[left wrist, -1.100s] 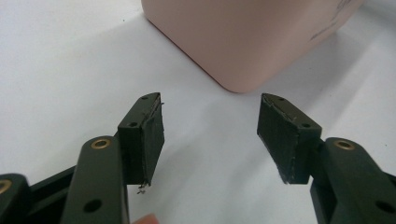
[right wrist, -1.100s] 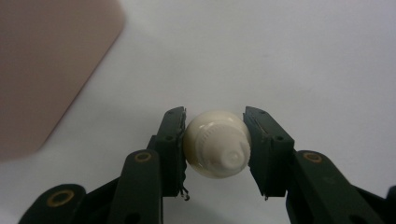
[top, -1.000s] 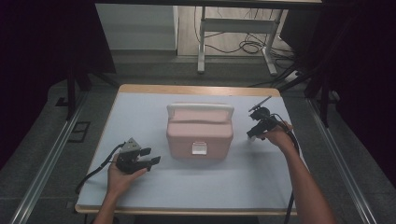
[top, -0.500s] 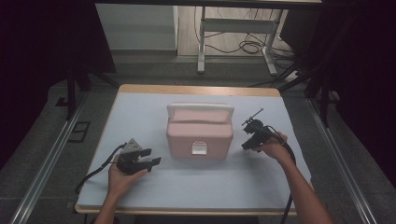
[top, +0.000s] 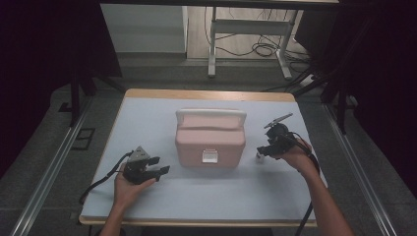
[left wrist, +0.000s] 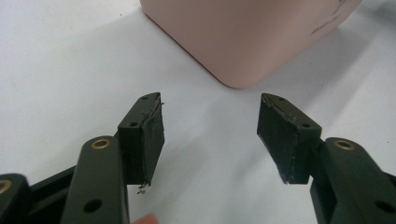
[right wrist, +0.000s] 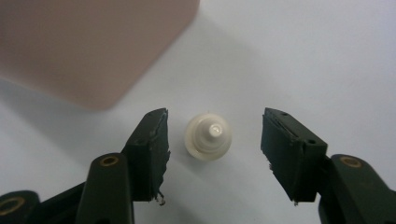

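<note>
A pink box (top: 210, 140) with a white handle (top: 210, 114) and a white front latch sits at the middle of the table. Right of it my right gripper (top: 260, 151) points down at the mat. Its jaws have just been opening and now stand wide apart. Between them a small white capped bottle (right wrist: 208, 136) stands upright, touching neither pad. The same white bottle (top: 257, 156) is a small speck in the high view. At the left front my left gripper (top: 160, 166) lies low, open and empty, aimed at the box corner (left wrist: 243, 37).
A white mat (top: 147, 118) covers the wooden table, with bare room in front of the box and along both sides. Cables trail from each gripper off the front edge. Metal rails and a desk frame stand on the floor beyond.
My right gripper has come toward the front of the table and nearer the box's right side, and its jaws have spread. The left gripper has stayed where it was.
</note>
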`<state>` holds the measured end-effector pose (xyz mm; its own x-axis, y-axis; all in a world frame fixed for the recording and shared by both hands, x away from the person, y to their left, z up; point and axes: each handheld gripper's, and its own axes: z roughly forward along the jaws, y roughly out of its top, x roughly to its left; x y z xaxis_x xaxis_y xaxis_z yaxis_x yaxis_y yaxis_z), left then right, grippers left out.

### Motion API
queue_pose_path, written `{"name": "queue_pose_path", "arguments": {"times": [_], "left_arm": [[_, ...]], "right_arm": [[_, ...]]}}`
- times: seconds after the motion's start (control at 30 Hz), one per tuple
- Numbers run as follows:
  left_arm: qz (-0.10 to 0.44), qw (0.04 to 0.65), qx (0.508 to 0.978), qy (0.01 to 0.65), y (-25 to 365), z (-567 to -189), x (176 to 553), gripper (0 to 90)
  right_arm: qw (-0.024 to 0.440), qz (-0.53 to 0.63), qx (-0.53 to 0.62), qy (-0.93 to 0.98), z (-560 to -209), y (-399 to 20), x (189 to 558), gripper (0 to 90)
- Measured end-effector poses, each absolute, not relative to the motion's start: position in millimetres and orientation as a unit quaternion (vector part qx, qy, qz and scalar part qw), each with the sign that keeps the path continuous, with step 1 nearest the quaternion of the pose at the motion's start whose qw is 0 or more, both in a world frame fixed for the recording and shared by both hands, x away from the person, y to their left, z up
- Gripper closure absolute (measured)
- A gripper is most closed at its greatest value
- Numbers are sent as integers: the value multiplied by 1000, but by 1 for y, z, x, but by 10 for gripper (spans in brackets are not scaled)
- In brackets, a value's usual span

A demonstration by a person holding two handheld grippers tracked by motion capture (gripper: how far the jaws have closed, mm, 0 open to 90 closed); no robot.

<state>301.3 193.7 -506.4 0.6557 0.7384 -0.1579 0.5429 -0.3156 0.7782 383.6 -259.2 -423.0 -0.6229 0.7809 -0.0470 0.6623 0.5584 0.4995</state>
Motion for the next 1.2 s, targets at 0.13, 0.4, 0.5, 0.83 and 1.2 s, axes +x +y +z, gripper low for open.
{"name": "queue_pose_path", "arguments": {"times": [0.13,0.4,0.5,0.83,1.2], "left_arm": [[114,427,803,400,193,-506,301,412],[115,426,804,398,193,-507,301,412],[114,424,805,399,193,-507,301,412],[114,426,804,398,193,-507,299,410],[112,428,804,396,192,-508,299,405]], "right_arm": [[148,269,409,859,-406,-265,369,417],[142,325,389,850,-397,-270,343,482],[134,345,376,849,-401,-267,332,515],[98,386,345,850,-432,-255,305,585],[92,410,364,831,-484,-250,296,588]]}}
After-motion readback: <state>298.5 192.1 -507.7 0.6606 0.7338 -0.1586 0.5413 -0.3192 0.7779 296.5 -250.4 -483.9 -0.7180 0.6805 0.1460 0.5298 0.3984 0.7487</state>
